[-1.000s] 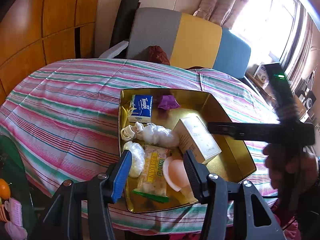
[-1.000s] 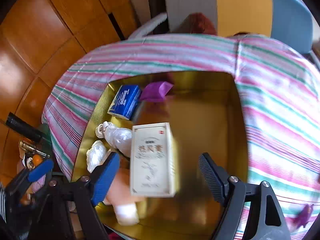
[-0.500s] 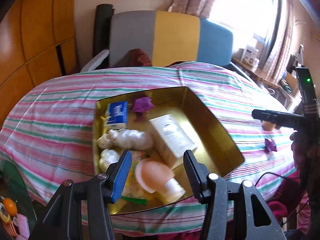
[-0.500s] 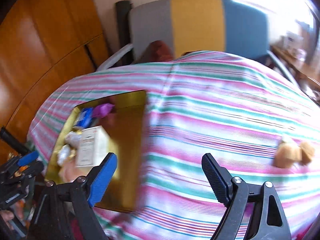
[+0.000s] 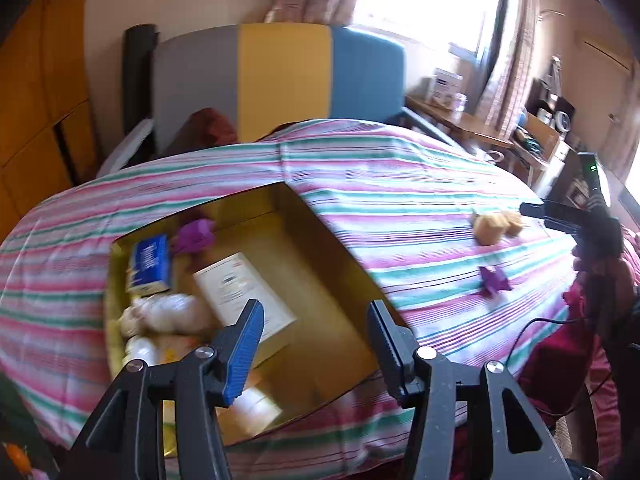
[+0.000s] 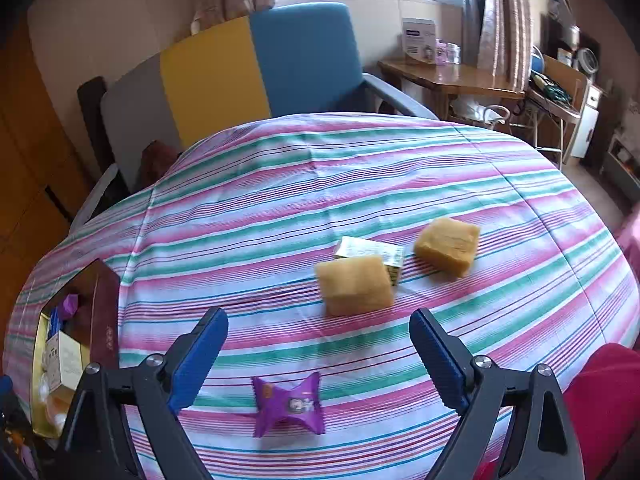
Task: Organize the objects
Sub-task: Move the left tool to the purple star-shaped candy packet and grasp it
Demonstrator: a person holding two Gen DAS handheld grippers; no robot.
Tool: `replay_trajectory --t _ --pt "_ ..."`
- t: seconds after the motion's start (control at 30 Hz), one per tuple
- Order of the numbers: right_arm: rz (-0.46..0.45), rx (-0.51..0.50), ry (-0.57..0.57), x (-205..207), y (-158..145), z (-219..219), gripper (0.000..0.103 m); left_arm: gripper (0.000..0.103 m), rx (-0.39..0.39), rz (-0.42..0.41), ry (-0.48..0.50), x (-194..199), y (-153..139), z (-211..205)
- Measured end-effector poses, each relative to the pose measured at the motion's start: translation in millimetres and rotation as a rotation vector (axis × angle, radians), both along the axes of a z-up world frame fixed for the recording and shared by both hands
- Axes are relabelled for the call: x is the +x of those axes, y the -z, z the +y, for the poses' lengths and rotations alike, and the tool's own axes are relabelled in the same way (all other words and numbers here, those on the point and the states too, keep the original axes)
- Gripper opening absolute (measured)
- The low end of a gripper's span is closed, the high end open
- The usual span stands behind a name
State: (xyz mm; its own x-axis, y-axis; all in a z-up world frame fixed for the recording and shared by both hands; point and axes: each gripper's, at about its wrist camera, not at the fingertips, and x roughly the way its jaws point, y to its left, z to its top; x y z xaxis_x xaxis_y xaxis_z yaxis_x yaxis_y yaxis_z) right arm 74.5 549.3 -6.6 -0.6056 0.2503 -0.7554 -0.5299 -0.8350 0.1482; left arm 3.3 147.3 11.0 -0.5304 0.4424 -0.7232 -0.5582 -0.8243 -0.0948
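Right hand-held gripper [image 6: 318, 354] wide open, empty, lined up over purple candy [image 6: 287, 405], probably next for gold box [image 5: 328, 276]; left hand-held gripper [image 5: 316, 334] open too.

left gripper [image 5: 314, 330] open and empty above gold box [image 5: 320, 280], white carton [image 5: 244, 296] inside, striped cloth [image 5: 400, 184]

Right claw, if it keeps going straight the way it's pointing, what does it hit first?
Probably the nearer yellow sponge block, roughly centred ahead of the open right claw. The purple wrapped candy lies lower, likely beneath that line; depth is uncertain.
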Motion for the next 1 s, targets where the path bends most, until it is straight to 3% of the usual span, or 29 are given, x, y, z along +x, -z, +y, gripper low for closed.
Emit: replay_trajectory --t 0.13,0.27,0.53,0.8,1.0 --pt "0.030 -0.041 0.081 15.3 13.6 31.0 0.093 0.054 0.007 0.005 0.072 2.7 -4.1 30.0" --pt "0.092 -0.150 0.134 27.1 26.0 50.3 0.093 0.054 -0.001 0.006 0.134 6.7 -2.9 57.7" --pt "0.167 -0.159 0.145 33.3 21.2 49.7 0.096 0.054 0.004 -0.094 0.234 12.7 18.4 112.4" --pt "0.181 -0.154 0.145 35.1 20.8 50.0 0.097 0.054 -0.033 -0.163 0.320 28.9 42.5 142.0" --pt "0.254 -0.151 0.223 51.4 14.3 56.4 0.097 0.054 -0.041 -0.202 0.356 27.4 50.3 164.0"
